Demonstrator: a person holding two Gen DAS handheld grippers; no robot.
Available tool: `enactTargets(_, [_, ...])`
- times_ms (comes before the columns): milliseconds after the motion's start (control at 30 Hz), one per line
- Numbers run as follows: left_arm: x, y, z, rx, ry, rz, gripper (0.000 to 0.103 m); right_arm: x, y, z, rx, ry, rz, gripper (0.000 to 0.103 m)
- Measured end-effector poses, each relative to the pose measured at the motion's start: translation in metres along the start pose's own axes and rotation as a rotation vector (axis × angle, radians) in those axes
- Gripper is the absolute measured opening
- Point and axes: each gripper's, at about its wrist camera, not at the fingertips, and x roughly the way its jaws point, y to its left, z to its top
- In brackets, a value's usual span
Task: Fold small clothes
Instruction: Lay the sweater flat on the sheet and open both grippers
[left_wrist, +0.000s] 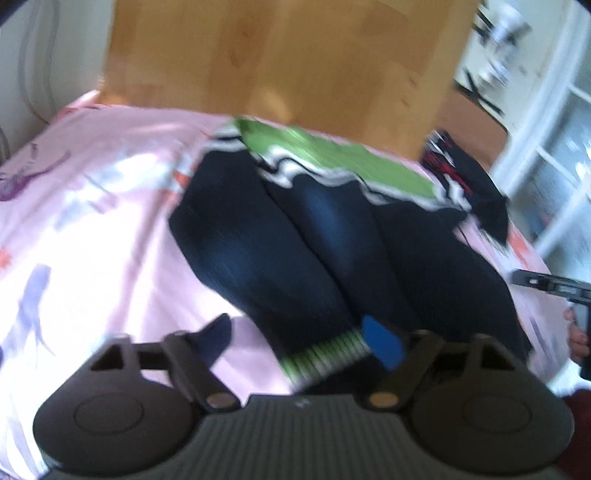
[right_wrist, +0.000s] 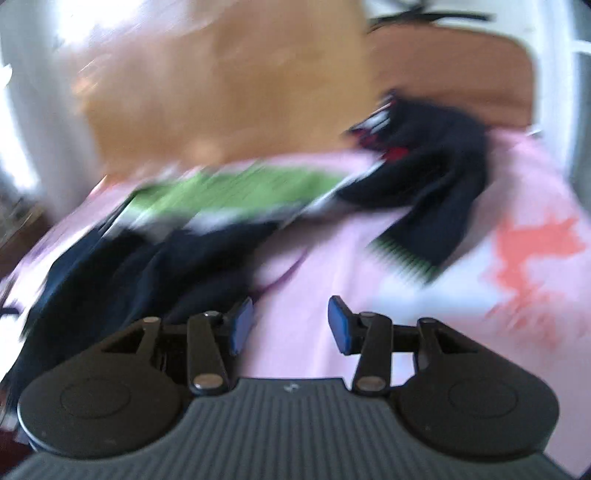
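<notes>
2 garments are seen on the pink bedsheet (right_wrist: 369, 258): a navy sweater (left_wrist: 280, 236) with a green band, partly folded, and a dark bundle (right_wrist: 436, 177) beyond it, not yet folded. The left gripper (left_wrist: 299, 343) is held wide around the striped cuff (left_wrist: 325, 354); contact cannot be judged. The right gripper (right_wrist: 291, 325) is held apart, empty, over sheet.

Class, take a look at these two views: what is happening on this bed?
A person is folding small clothes on a pink patterned bedsheet, holding a gripper in each hand. A dark navy garment with a green and white band lies spread out. The left gripper has its jaws apart around the garment's striped cuff, not visibly pinching it. The right gripper is open over bare sheet. A second dark garment lies crumpled farther back.
</notes>
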Motion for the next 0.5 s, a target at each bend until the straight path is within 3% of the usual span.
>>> enactTargets(33, [0.000, -0.005, -0.005, 0.026, 0.029, -0.005, 0.063, -0.002, 0.008, -0.010, -0.011, 0.023, 0.019, 0.047])
enactTargets(133, [0.002, -0.016, -0.018, 0.076, 0.091, -0.017, 0.062, -0.005, 0.024, -0.034, -0.010, 0.072, 0.039, 0.048])
enactTargets(200, [0.002, -0.022, -0.027, 0.087, 0.114, -0.035, 0.064, -0.009, 0.039, -0.046, -0.038, 0.052, 0.024, 0.049])
enactTargets(233, [0.001, -0.026, -0.031, 0.099, 0.105, -0.031, 0.065, -0.011, 0.049, -0.050, -0.065, 0.042, 0.026, 0.045])
enactTargets(267, [0.000, -0.031, -0.034, 0.116, 0.098, -0.029, 0.064, -0.010, 0.054, -0.053, -0.082, 0.036, 0.035, 0.030])
enactTargets(300, [0.001, -0.035, -0.037, 0.133, 0.080, -0.012, 0.059, -0.011, 0.060, -0.057, -0.091, 0.018, 0.038, 0.025])
enactTargets(367, [0.002, -0.043, -0.043, 0.174, 0.036, 0.046, 0.039, -0.011, 0.061, -0.060, -0.085, -0.014, 0.015, 0.014])
enactTargets(400, [0.001, -0.046, -0.043, 0.196, 0.027, 0.073, 0.022, -0.013, 0.062, -0.060, -0.082, -0.018, 0.006, 0.011])
enactTargets(433, [0.000, -0.046, -0.041, 0.204, 0.027, 0.079, 0.014, -0.011, 0.058, -0.058, -0.077, -0.015, -0.007, 0.010])
enactTargets(500, [-0.010, -0.037, -0.034, 0.178, 0.010, 0.074, 0.013, -0.023, 0.053, -0.055, -0.083, -0.032, -0.058, 0.010])
